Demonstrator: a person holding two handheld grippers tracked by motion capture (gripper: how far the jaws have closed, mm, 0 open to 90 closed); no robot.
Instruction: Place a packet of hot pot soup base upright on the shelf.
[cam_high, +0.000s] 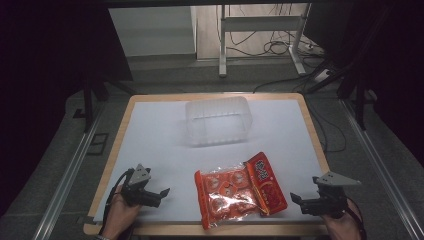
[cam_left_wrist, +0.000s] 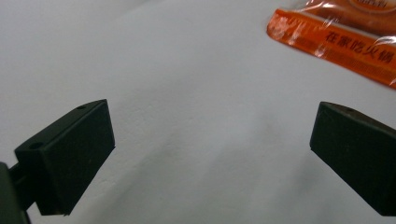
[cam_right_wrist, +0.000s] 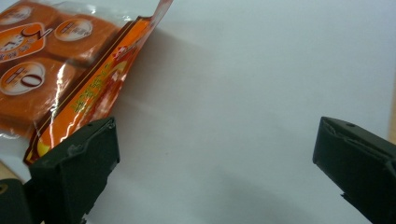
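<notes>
An orange snack bag with round pieces showing through its clear front lies flat near the table's front edge. Behind it stands a clear plastic container, upright and empty. My left gripper rests at the front left, open, jaws pointing right toward the bag. My right gripper sits at the front right, open, jaws pointing left at the bag's right edge. In the left gripper view the bag's corner lies ahead at upper right. In the right gripper view the bag lies just beyond the left jaw.
A white sheet covers the wooden table. Beyond the far edge are a metal frame's legs and floor cables. Rails run along both sides of the table.
</notes>
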